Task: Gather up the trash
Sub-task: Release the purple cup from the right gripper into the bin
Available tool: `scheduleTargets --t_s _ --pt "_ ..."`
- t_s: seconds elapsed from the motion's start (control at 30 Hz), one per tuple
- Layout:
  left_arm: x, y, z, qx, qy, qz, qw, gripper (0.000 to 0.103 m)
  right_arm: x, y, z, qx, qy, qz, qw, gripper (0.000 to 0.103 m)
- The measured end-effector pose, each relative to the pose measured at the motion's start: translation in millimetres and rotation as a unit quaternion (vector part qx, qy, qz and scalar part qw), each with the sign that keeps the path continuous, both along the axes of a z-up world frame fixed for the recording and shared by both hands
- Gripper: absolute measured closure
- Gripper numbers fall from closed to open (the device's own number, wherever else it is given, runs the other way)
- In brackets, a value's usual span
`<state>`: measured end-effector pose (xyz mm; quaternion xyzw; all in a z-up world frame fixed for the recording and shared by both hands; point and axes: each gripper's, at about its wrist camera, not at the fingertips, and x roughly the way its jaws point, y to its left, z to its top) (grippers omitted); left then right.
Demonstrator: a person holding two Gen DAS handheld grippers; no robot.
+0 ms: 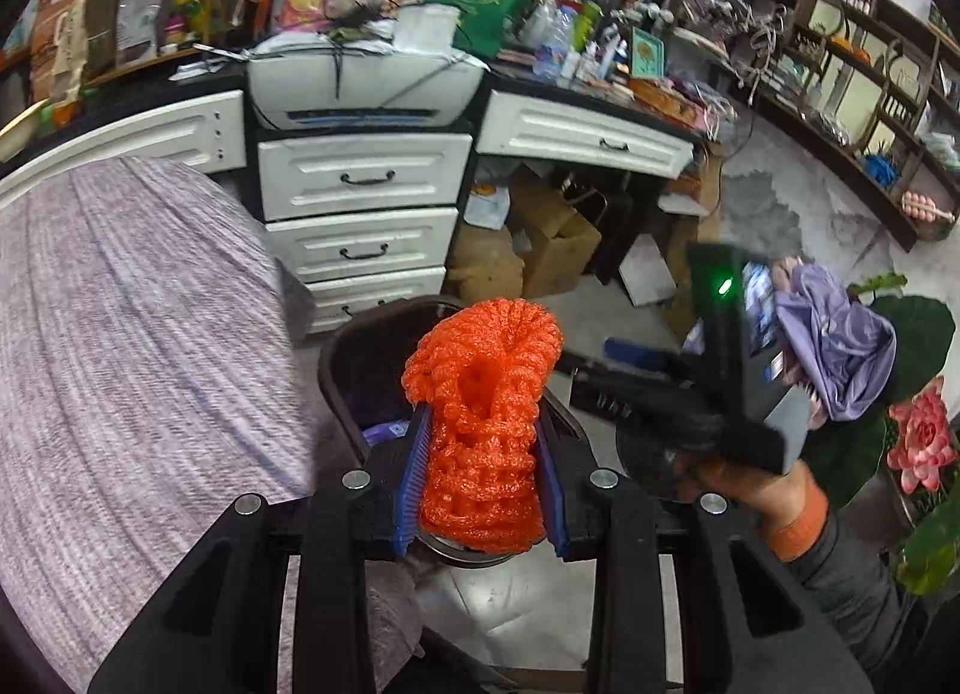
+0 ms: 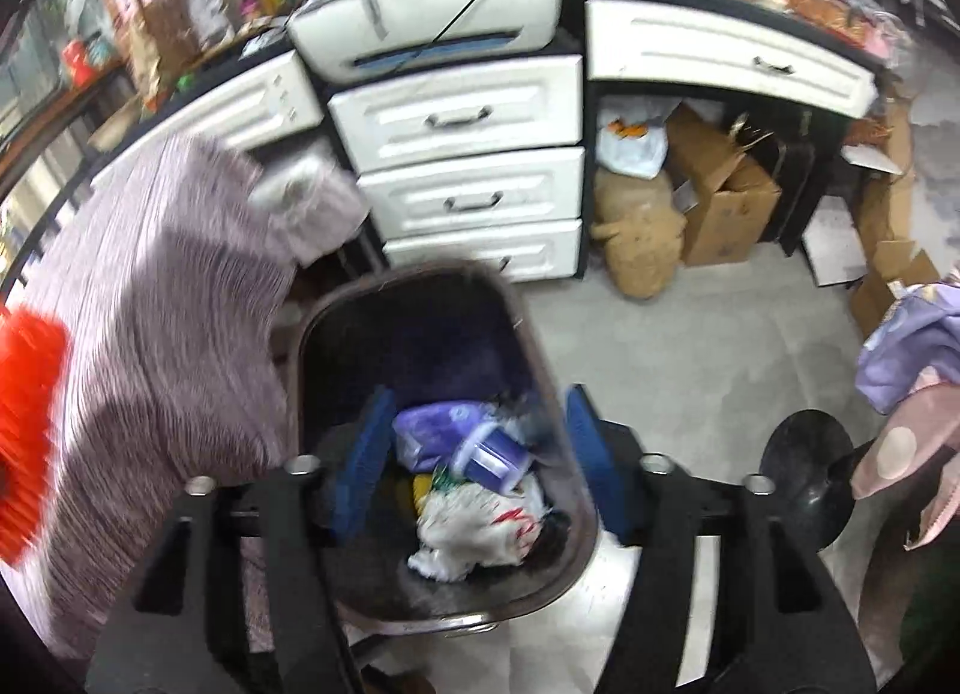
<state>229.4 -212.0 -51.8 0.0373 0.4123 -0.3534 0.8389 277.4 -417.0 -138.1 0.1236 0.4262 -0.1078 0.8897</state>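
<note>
- The orange foam net (image 1: 483,424) sits low centre of the left wrist view, clamped between the left gripper (image 1: 483,478) pads, above the dark bin (image 2: 540,394).
- The right gripper (image 2: 480,454) stands apart and empty over the wrappers (image 2: 474,514) in the bin.
- Risk: the springy net could catch the rim and tumble onto the floor (image 2: 720,346) if released off-centre.

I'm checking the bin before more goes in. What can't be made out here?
- Left wrist view: trash bin interior, hidden by the orange foam net in the left hand-held gripper.
- Right wrist view: bin bottom, buried under wrappers; blurred.
- Right wrist view: the net, cut off at the left edge.
</note>
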Motion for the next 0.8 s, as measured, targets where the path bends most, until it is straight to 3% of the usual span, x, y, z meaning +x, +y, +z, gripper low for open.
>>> scheduleTargets --t_s 0.27,0.53,0.6,0.73,0.8 --pt "8.0 -37.3 -27.1 0.049 0.020 -0.033 0.9980 0.071 -17.0 -35.6 31.7 0.006 -0.046 -0.050 0.998 0.038" --pt "22.7 -66.3 -60.4 0.098 0.052 -0.052 0.9925 0.070 -30.1 -41.9 52.7 0.014 -0.083 -0.069 0.994 0.038" --pt "25.3 -71.5 -65.2 0.108 0.058 -0.055 0.9909 0.062 -31.5 -41.0 58.4 0.013 -0.092 -0.069 0.993 0.036" --pt "25.5 -75.4 -63.9 0.101 0.053 -0.050 0.9922 0.026 -38.1 -34.4 71.5 0.005 -0.116 -0.072 0.991 0.025" --pt "21.5 -75.2 -60.2 0.095 0.045 -0.052 0.9931 0.023 -40.4 -31.6 76.9 0.002 -0.123 -0.069 0.990 0.021"
